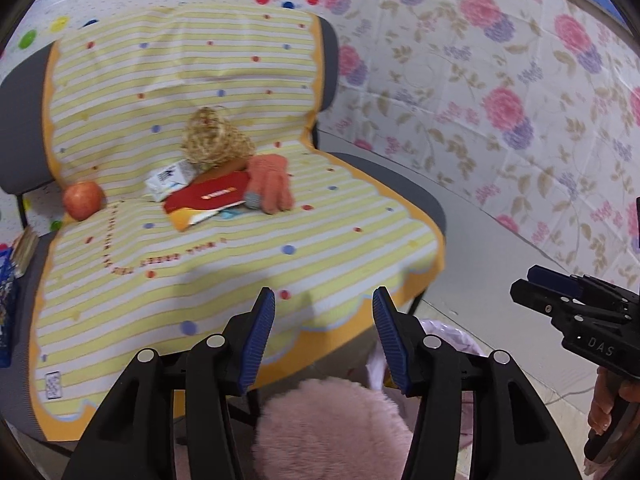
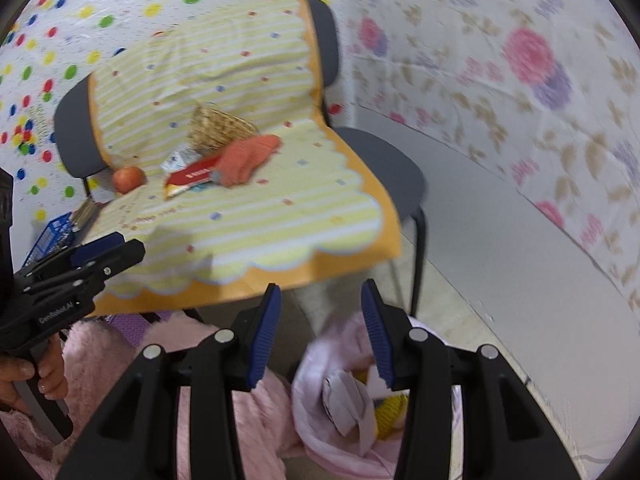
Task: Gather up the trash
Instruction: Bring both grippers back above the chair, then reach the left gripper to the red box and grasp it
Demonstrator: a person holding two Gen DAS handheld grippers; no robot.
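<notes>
Right wrist view: a chair (image 2: 384, 164) draped with a yellow-striped cloth (image 2: 256, 216) is seen, and below it a pink-lined bag (image 2: 320, 364) holding crumpled paper (image 2: 348, 400) and something yellow. On the seat, a tipped wicker basket (image 2: 218, 126), contents not discernible, lies behind the trash: a flat red packet (image 2: 192, 176) with its long axis running left-right, and a small white carton (image 2: 180, 160). Left gripper (image 1: 324, 336) and right gripper (image 2: 320, 332) are both released, nothing between the fingers.

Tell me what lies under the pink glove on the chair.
The pink glove lies over one end of a red packet, beside a woven basket. Whatever else sits beneath the glove is covered.
</notes>
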